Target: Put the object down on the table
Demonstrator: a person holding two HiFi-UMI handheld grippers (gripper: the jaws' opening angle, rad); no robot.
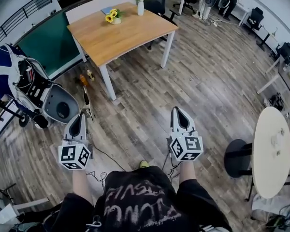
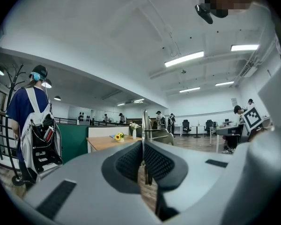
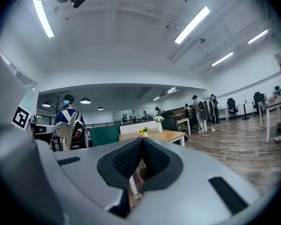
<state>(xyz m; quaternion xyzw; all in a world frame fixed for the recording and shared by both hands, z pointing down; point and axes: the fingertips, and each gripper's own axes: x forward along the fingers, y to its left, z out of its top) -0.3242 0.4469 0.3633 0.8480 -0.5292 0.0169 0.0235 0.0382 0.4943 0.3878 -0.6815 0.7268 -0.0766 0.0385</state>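
Metal object (image 1: 86,100), in left gripper (image 1: 81,115), long axis pointing forward

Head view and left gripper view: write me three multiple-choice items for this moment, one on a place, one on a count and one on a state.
1. Where do the sunflowers stand?
A. on the wooden table
B. on the round white table
C. on the floor

2. How many flower arrangements stand on that table?
A. one
B. two
C. four

3. How do the jaws of the left gripper stand?
A. wide apart and empty
B. closed on a thin metal object
C. closed on a sunflower

Answers:
1. A: the head view shows them near the table's far left corner.
2. B: only the sunflowers and a white vase of white flowers stand there.
3. B: the left gripper view shows the pads pressed together with the metal piece rising between them.
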